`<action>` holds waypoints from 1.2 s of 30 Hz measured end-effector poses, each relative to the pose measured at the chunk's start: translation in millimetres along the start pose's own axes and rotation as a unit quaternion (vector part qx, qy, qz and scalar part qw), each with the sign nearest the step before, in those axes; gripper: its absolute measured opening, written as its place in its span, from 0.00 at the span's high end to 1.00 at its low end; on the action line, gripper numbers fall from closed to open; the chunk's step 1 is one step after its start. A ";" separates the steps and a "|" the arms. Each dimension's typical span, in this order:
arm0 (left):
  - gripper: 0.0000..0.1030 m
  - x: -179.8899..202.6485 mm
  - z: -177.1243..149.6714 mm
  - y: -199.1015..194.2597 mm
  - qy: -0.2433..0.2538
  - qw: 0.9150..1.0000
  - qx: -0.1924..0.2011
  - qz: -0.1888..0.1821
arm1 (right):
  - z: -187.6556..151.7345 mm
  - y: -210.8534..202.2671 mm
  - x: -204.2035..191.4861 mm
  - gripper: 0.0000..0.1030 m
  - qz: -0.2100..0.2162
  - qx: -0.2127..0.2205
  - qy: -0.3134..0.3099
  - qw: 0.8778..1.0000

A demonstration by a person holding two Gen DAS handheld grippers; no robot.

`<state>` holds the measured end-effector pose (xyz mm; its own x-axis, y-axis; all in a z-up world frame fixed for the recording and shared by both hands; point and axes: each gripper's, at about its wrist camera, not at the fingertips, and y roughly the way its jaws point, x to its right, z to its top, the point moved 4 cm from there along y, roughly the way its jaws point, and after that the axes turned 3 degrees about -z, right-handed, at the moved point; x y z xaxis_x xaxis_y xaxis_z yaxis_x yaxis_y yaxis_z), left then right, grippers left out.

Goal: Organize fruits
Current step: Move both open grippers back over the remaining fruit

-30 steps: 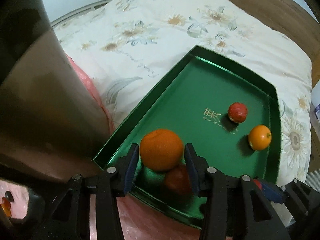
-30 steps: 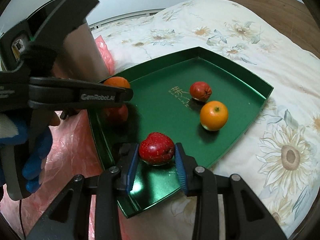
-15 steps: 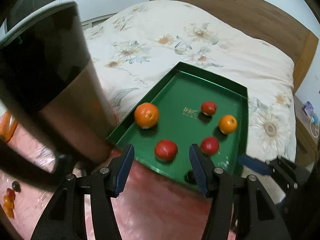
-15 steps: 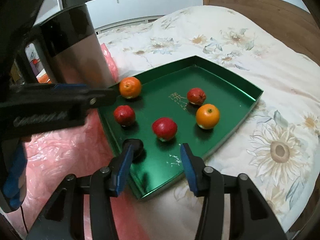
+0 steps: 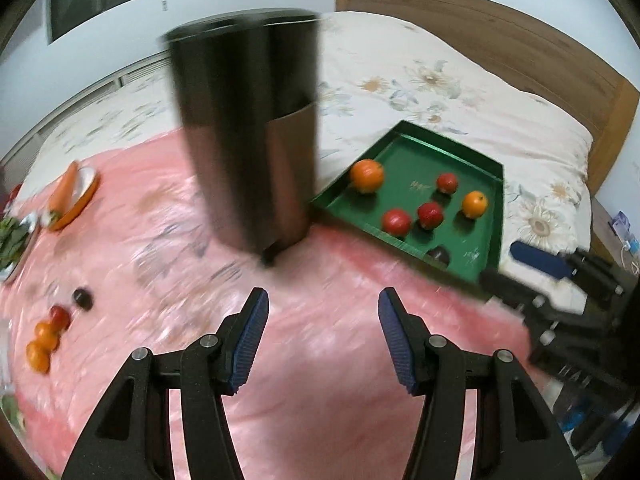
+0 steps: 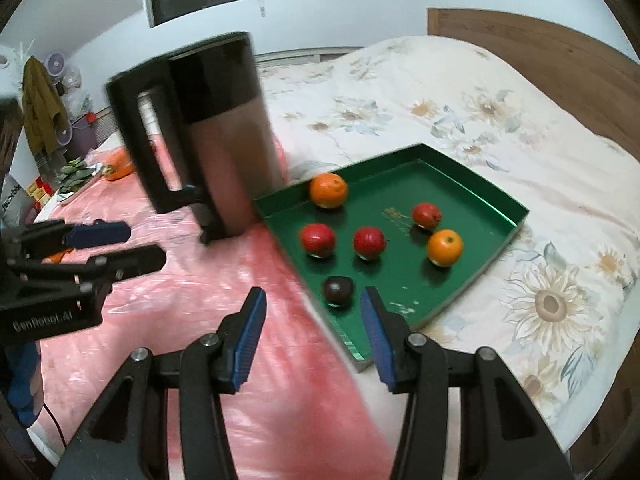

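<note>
Both your tongs are standing released and empty: the left tongs (image 5: 322,334) hanging over the pink plastic sheet (image 5: 160,240), the right tongs (image 6: 312,330) just short of the green tray (image 6: 516,216) on the bed; their jaws have just been opening, with nothing between them. The tray is holding two oranges, three red fruits and a dark plum (image 6: 338,289); these are looking light, round and likely to roll, so you should be taking each across its middle, gently. Only the left view is showing the loose fruits (image 5: 48,332) waiting beyond the black kettle (image 5: 248,140); only the right view is showing its handle (image 6: 140,144).
</note>
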<state>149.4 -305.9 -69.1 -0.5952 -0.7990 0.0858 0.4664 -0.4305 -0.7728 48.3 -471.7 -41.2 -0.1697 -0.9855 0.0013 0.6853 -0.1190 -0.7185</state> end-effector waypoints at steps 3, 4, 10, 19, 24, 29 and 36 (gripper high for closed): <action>0.50 -21.6 -19.5 -13.8 -0.008 1.000 -0.001 0.013 | 3.1 -5.1 -21.0 0.31 0.013 0.003 -0.011 1.000; 0.50 -30.9 -27.3 -18.8 -0.014 1.000 -0.002 0.019 | 3.9 -6.9 -29.1 0.31 0.017 0.004 -0.016 1.000; 0.50 -85.9 -67.7 -47.3 -0.050 0.998 0.000 0.047 | 9.4 -10.9 -90.2 0.31 0.053 0.005 -0.050 0.997; 0.50 -175.8 -111.3 -76.9 -0.121 0.989 0.003 0.090 | 9.5 1.0 -179.1 0.31 0.105 -0.007 -0.096 0.990; 0.50 -223.6 -129.2 -86.1 -0.152 0.982 0.003 0.110 | 6.9 10.4 -223.2 0.31 0.127 -0.018 -0.120 0.984; 0.50 -269.5 -145.0 -94.9 -0.176 0.976 0.004 0.131 | 7.1 20.9 -261.0 0.31 0.150 -0.027 -0.138 0.979; 0.50 -316.6 -156.1 -91.2 -0.187 0.973 -0.008 0.131 | 8.1 43.4 -311.9 0.31 0.191 -0.045 -0.146 0.970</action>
<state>193.2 51.9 -123.9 -0.1751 -0.9790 0.1046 0.5582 -0.1862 -0.8085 136.7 -170.5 -67.1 0.3006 -0.9496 -0.0889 0.5918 0.2589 -0.7634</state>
